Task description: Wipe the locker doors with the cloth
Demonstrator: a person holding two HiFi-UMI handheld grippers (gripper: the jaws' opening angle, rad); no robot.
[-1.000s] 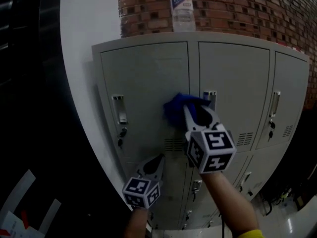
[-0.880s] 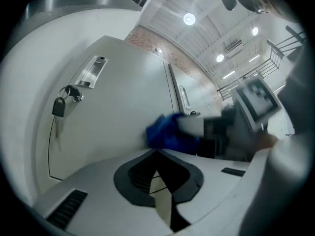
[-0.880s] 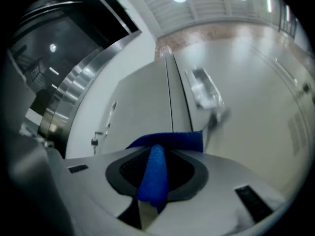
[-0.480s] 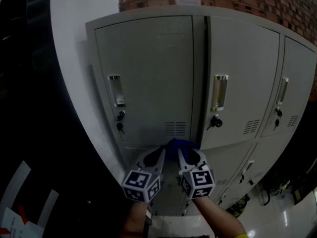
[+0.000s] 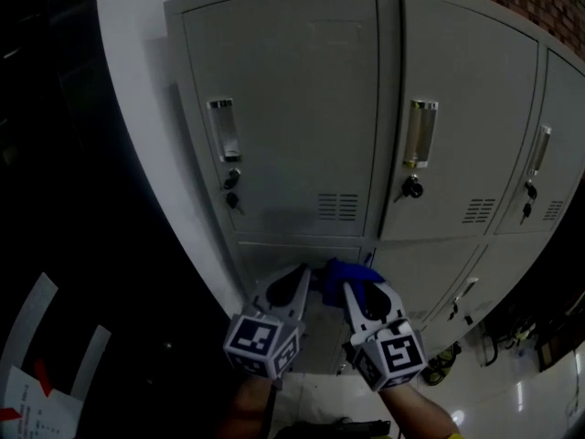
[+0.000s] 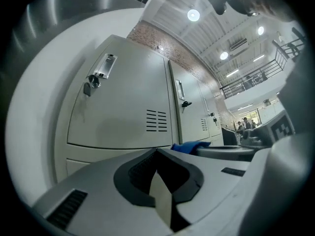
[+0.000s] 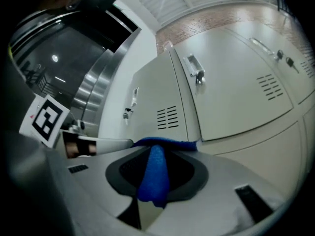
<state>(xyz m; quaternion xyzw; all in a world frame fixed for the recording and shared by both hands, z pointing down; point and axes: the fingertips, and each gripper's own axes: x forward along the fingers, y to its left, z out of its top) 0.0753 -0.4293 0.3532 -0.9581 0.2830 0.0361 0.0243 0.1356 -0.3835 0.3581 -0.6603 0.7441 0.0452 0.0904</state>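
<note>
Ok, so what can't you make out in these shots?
- Head view: whether the cloth touches the lower door; the right gripper covers the contact.
- Head view: the top of the lockers, cut off by the upper edge.
- Left gripper view: distant people, too small.

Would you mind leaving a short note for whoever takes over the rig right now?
Left gripper: shut, empty, close beside the right one.
Right gripper: shut on the blue cloth.
Cloth: at the top of the second-row left door, just under the top-left door.
Done: in the last second the cloth came down the right side of the top-left door. No wiped area can be told apart by eye.
Left: probably the second-row door, then the doors to the right.
</note>
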